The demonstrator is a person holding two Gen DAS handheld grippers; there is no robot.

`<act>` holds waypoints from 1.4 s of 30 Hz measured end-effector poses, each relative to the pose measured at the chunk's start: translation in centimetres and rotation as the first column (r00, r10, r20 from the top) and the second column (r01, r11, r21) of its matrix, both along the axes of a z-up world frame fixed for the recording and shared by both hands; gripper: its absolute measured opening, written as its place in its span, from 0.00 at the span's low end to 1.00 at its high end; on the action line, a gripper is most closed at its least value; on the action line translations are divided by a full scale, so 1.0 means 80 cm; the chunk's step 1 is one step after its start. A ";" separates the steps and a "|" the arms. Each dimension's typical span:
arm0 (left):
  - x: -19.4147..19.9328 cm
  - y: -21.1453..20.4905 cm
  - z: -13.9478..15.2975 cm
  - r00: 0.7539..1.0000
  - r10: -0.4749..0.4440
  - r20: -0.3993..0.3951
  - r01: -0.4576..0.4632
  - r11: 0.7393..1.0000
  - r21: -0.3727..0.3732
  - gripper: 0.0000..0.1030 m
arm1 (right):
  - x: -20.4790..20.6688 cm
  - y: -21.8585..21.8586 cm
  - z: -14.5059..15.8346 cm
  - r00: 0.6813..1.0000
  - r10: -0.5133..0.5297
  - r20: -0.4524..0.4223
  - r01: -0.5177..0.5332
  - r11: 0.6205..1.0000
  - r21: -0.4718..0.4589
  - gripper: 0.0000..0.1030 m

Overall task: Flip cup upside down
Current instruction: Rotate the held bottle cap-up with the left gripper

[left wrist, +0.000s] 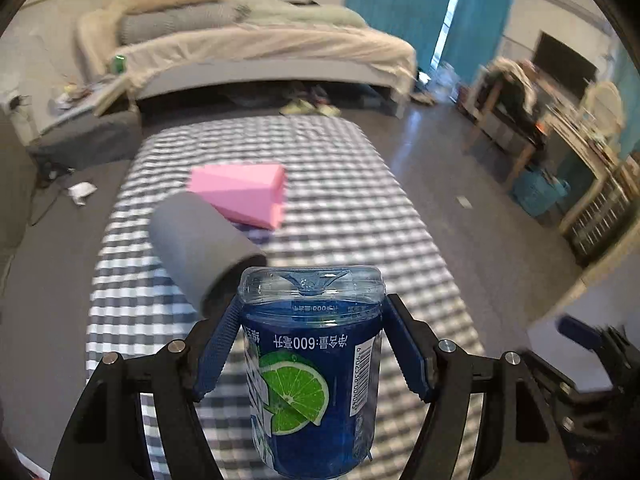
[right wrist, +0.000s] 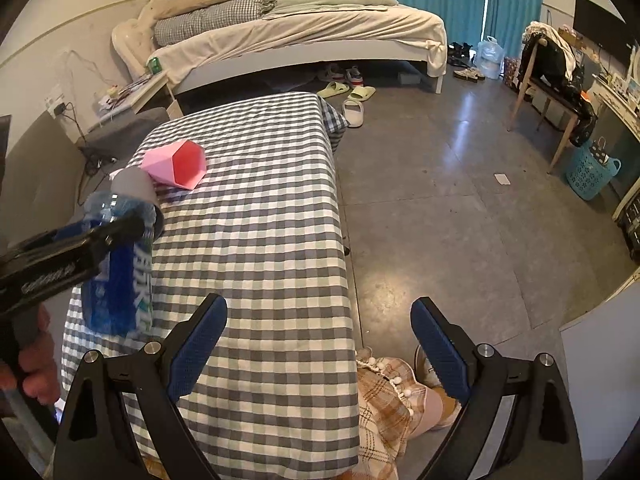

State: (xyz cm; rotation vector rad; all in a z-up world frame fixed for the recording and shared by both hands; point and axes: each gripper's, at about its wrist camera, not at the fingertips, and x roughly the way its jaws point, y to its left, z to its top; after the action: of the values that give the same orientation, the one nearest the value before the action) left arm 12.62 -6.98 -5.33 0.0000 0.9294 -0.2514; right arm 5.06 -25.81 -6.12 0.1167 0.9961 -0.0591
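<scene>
A blue plastic cup (left wrist: 312, 372), cut from a lime-drink bottle, is clamped between the blue pads of my left gripper (left wrist: 314, 306). Its clear base points up and its label reads upside down. In the right wrist view the same cup (right wrist: 120, 280) hangs over the left side of the checked table (right wrist: 260, 240), held by the left gripper (right wrist: 80, 248) with a hand (right wrist: 36, 360) on its grip. A grey cup (left wrist: 200, 244) and a pink hexagonal cup (left wrist: 244, 192) lie on their sides just beyond. My right gripper (right wrist: 318, 306) stands open over the table's near right edge, holding nothing.
A bed (right wrist: 304, 36) stands behind the table, with slippers (right wrist: 352, 96) on the grey floor. At the right are a chair (right wrist: 552, 80) draped with clothes and a blue basket (right wrist: 592, 172). Plaid fabric and a slippered foot (right wrist: 400, 396) show beside the table's near right corner.
</scene>
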 end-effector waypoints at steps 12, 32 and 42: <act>-0.044 0.026 -0.035 0.998 0.027 0.060 -0.022 0.995 -0.094 0.71 | -0.012 0.005 0.011 1.000 -0.003 0.013 0.003 1.000 -0.020 0.91; -0.016 0.022 -0.033 0.953 -0.006 -0.303 0.021 0.999 0.044 0.91 | -0.020 0.016 0.012 0.999 0.023 0.031 -0.023 1.000 0.016 0.91; 0.035 0.009 -0.048 0.904 -0.003 -0.428 0.029 0.998 0.055 0.70 | 0.001 0.003 -0.007 1.000 0.007 -0.001 -0.007 0.998 0.055 0.91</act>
State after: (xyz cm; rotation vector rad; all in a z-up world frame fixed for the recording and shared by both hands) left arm 15.42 -6.29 -9.18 0.0077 1.3767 -0.2428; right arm 5.12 -25.59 -6.66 0.1640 0.9993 -0.0254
